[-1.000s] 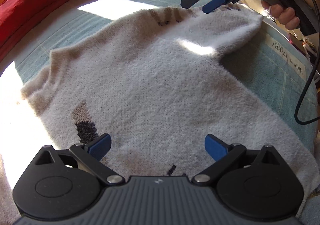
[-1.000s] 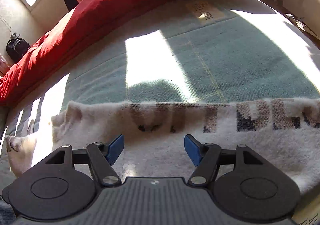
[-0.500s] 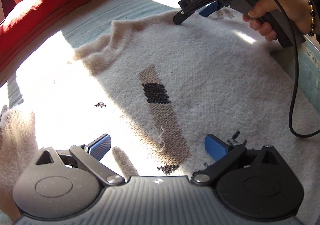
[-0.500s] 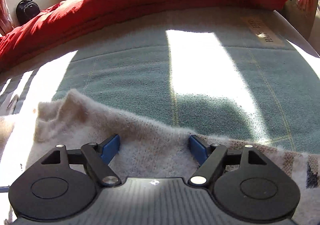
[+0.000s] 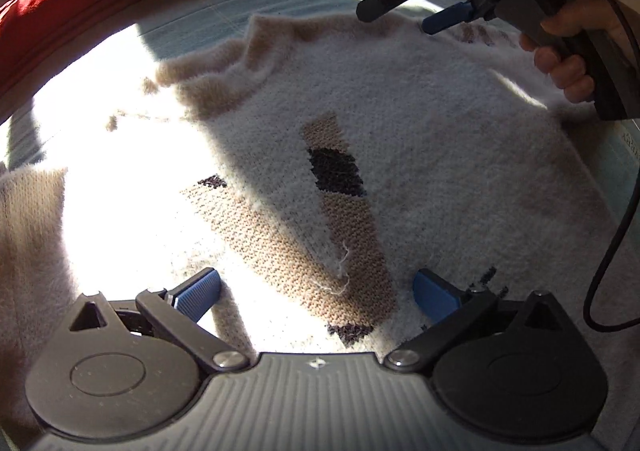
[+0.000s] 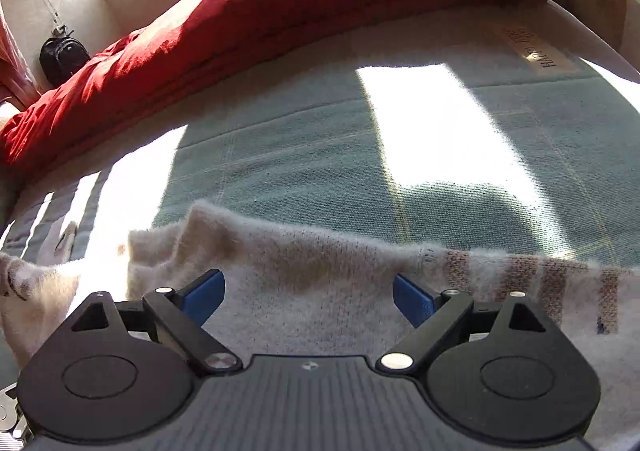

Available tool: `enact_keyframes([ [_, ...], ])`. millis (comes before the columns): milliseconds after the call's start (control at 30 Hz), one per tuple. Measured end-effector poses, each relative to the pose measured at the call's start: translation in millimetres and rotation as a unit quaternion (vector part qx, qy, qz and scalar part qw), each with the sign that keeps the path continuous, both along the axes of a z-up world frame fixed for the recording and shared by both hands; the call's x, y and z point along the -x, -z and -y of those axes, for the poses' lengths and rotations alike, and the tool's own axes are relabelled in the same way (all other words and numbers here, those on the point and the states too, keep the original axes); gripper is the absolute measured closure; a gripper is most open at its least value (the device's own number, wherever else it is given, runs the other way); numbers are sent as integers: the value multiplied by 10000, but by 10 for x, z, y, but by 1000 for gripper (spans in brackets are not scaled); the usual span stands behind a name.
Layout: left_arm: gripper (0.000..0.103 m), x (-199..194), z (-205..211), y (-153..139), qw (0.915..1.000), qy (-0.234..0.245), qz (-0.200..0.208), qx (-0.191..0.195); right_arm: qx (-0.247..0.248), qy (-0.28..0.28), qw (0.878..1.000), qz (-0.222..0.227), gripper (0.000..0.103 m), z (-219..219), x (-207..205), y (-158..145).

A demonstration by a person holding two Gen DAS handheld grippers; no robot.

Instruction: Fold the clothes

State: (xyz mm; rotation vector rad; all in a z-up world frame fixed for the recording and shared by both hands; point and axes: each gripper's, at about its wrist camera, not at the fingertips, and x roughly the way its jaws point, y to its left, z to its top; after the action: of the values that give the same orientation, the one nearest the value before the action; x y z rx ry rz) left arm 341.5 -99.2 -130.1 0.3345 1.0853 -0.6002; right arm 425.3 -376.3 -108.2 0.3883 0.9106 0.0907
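Evidently the sweater (image 5: 400,139) lies spread flat on the bed (image 6: 304,155), its pale knit covering the green blanket so that a fold can be laid over it; a sleeve trails off to the left in hard sun. The left gripper (image 5: 316,291) hangs low over the body of the knit with its jaws spread wide and nothing pinched between them, the brown and black pattern block showing in the gap. The right gripper (image 6: 308,297) sits over the far edge of the sweater; its jaws have just been opening and now stand wide, with knit below them but none gripped. My reading is that a fold has just been set down and let go, which is why both tools stand apart at two places on the garment, not clamped on it.

From the left wrist you get the right tool from outside, held in a hand (image 5: 568,55) with its cable looping down, and its blue pads lifted clear of the cloth. That view also shows the collar bunched near the top. The right wrist shows none of this; it gives instead the straight far hem with its striped band, the bare blanket beyond, and the red duvet (image 6: 280,23) heaped along the wall.
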Motion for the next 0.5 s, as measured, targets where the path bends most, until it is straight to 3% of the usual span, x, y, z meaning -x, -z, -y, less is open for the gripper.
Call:
enact_keyframes([
  [100,1,-14,8,13,10000,13,-52,-8,-132,334,9993,85,8,407,291,-4],
  [200,0,-18,30,32,10000,36,-49,-45,-81,834,9964,-154,7,937,521,191],
  [333,0,-31,53,52,9999,44,-51,-77,439,1547,9864,-336,7,1542,791,249],
  [433,0,-51,61,76,9999,67,-60,-98,494,2017,9773,-418,7,1731,984,139],
  [500,0,-63,74,82,9999,69,-81,-131,207,1900,9810,-326,7,1654,1104,39],
])
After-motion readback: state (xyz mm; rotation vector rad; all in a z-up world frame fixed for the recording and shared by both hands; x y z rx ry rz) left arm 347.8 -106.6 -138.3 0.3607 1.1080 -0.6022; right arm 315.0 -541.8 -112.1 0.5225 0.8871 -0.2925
